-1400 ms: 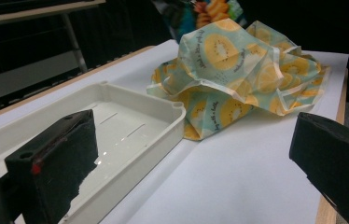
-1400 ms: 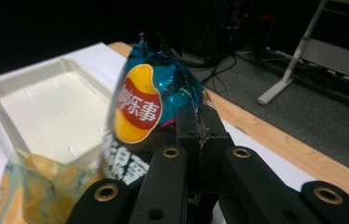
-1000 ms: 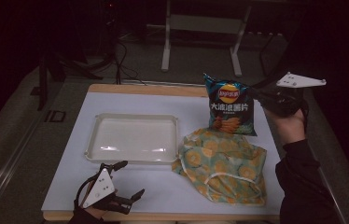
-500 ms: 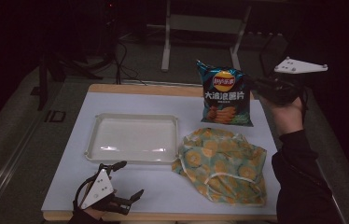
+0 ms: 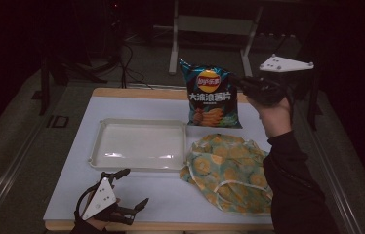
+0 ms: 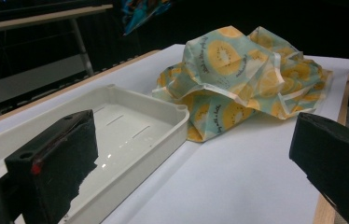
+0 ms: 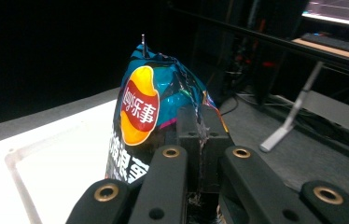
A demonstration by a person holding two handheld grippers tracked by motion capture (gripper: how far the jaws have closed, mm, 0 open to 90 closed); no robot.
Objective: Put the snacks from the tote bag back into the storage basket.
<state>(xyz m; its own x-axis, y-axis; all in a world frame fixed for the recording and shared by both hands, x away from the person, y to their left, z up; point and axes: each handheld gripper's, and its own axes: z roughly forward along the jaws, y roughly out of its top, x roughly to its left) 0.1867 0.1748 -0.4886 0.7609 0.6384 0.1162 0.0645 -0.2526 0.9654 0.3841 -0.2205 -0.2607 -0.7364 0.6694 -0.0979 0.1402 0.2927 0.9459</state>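
Nearest, left hand-held gripper (image 5: 131, 191): jaws spread wide, holding nothing, low over the table (image 5: 171, 195) front edge.
Tray (image 5: 139, 145): one, white, nothing in it.
Cloth (image 5: 229, 170): one, crumpled, kiwi-slice print, touching the tray's right corner.
Chip bag (image 5: 211, 95): one, teal, Lay's logo with Chinese writing, lifted above the table's far edge.
Right hand-held gripper (image 5: 239, 83): pinching the bag's side edge.

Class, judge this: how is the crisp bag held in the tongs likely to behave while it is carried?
The crisp bag probably weighs little: the right tongs hold it aloft by one edge. Puffed, crinkled foil suggests it may swing, slip or crush.
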